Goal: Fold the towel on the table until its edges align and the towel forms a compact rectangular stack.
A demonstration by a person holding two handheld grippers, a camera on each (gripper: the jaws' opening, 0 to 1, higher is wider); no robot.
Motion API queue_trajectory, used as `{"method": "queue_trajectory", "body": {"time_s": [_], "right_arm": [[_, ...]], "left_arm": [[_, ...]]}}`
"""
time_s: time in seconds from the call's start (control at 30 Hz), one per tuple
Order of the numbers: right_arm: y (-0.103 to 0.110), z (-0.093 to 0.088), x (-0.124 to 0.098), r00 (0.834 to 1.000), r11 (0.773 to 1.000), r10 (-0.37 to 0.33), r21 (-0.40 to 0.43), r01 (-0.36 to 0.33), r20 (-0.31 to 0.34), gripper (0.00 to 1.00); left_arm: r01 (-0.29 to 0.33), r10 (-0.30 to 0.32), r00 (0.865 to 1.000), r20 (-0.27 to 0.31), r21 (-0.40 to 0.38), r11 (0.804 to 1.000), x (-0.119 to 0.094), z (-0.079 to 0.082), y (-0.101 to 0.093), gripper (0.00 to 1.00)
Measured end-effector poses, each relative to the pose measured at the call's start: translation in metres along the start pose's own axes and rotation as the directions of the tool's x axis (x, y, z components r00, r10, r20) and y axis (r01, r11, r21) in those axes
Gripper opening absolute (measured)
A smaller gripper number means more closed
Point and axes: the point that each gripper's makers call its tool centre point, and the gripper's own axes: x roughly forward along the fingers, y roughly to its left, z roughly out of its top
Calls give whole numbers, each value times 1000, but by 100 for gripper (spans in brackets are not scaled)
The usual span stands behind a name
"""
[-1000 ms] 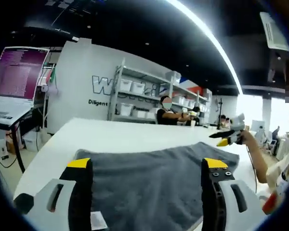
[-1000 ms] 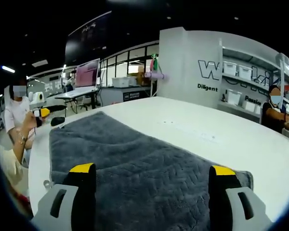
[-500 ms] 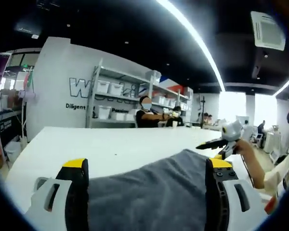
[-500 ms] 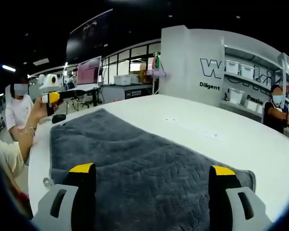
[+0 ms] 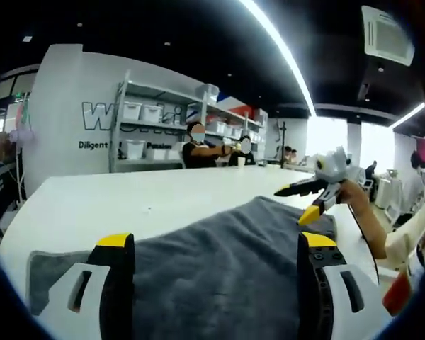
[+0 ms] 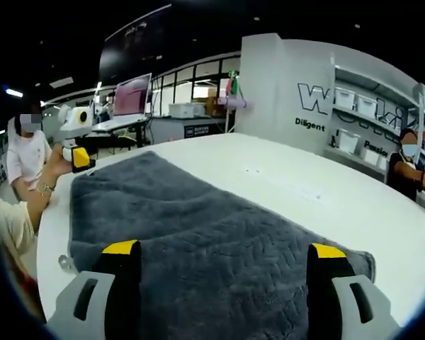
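Towel [image 6: 198, 241] lies flat on the white worktop [image 6: 326, 195], unfolded. Left gripper [image 5: 216, 251] and right gripper [image 6: 223, 258] both hover with fingers apart; best to pinch matching corners together, then lift evenly so edges meet.

The white wall [image 6: 319, 92] at the far side carries a big outlined "W…", partly hidden by shelving, with "Diligent" beneath in small black letters.
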Motion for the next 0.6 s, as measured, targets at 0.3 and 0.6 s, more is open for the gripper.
{"method": "queue_trajectory", "body": {"time_s": [0.3,0.6], "right_arm": [[-2,-7,-20,999,999,23,-34,-22,35,98],[3,-21,-68,992,997,77,-19,-75,104,79]], "left_arm": [[-17,21,996,-82,49,999,2,-19,0,93],[27,-24,996,-80,40,999,1,-17,-14,90]]}}
